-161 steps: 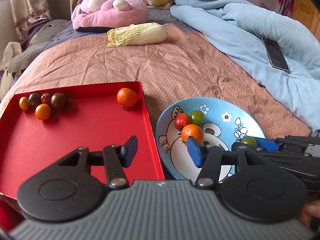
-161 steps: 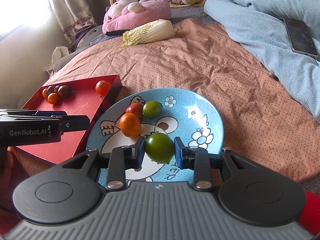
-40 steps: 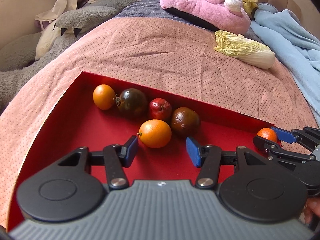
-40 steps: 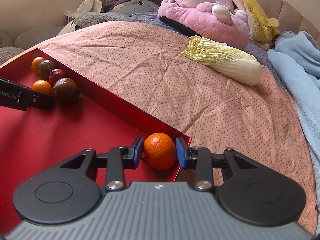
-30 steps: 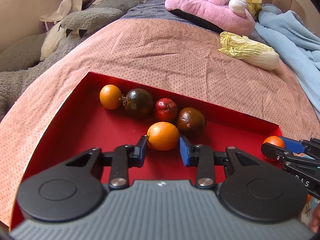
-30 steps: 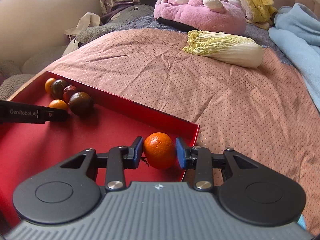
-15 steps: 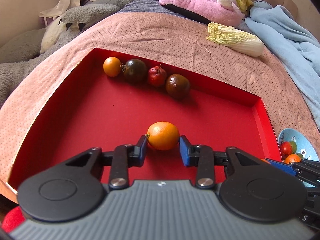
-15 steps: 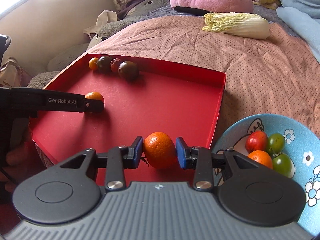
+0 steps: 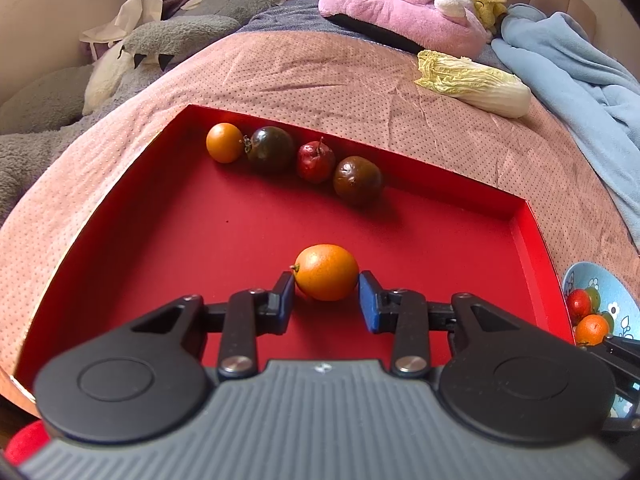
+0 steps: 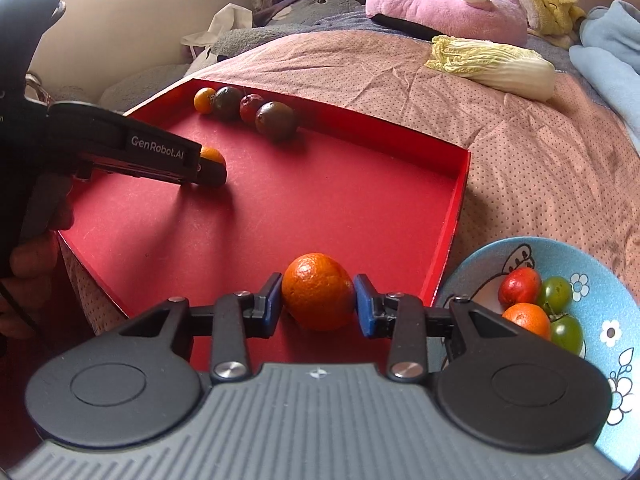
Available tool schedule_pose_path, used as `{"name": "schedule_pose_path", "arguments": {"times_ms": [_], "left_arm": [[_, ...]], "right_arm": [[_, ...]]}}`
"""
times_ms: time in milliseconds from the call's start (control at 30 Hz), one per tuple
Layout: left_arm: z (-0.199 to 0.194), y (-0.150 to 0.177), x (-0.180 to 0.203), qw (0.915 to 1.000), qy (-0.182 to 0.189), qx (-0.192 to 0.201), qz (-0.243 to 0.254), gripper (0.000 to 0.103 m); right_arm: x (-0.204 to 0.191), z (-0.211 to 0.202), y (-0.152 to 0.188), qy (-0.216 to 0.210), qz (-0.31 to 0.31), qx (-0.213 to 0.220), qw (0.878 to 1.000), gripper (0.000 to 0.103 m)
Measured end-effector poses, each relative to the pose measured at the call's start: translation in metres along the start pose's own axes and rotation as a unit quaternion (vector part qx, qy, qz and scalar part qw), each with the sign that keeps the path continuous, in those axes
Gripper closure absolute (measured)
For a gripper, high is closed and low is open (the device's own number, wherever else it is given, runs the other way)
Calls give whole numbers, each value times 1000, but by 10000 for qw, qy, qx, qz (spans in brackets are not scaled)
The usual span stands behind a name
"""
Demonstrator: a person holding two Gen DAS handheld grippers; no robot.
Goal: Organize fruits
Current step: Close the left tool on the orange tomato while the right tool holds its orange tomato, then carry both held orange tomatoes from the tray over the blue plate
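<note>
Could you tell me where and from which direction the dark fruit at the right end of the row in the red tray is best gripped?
Probably across the dark fruit's widest middle, coming steeply from above. The tray wall stands right behind it and the red fruit crowds its left, so set one finger on its free right side and slip the other into the narrow gap beside the red fruit.

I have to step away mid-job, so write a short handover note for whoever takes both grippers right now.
Left gripper: closed on the smooth orange fruit, over the red tray.
Right gripper: jaws opening, tangerine between them at the tray's near edge.
Done: four fruits lined along the tray's far wall.
Left: place both held fruits; four more wait in the blue plate right of the tray.
</note>
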State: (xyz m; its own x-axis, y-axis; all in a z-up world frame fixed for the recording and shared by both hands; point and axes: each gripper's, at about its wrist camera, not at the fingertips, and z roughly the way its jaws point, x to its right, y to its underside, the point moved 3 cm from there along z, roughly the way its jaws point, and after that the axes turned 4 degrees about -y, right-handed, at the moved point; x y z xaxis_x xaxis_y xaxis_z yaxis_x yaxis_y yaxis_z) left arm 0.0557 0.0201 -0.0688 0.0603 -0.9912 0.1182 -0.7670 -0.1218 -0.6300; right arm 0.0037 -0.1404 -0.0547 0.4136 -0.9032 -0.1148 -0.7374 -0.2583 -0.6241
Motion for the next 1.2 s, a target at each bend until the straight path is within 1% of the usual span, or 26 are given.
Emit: {"name": "schedule_pose_path", "arguments": {"times_ms": [167,233,433,600,933,1200], "left_arm": [[-6,2,1,10000,-44,-5,0,65],[-10,1,2,10000,-42,29,3,65],[-26,-2,7,9998,-75,198,44,65],[-36,1,8,9996,-109,235,59,65],[-42,1,13,9994,-148,268,135,65],[-45,2,9,9993,-227,273,95,65]], "right_arm": [[16,-12,-3,-181,573,133,9981,60],[19,-19,-5,-215,691,213,9972,60],[17,-38,-9,-259,676,428,9965,60],[15,-45,-5,-279,691,464,9961,60],[8,-57,-4,-345,647,558,9957,60],[3,-66,-7,-407,603,670,9951,60]]}}
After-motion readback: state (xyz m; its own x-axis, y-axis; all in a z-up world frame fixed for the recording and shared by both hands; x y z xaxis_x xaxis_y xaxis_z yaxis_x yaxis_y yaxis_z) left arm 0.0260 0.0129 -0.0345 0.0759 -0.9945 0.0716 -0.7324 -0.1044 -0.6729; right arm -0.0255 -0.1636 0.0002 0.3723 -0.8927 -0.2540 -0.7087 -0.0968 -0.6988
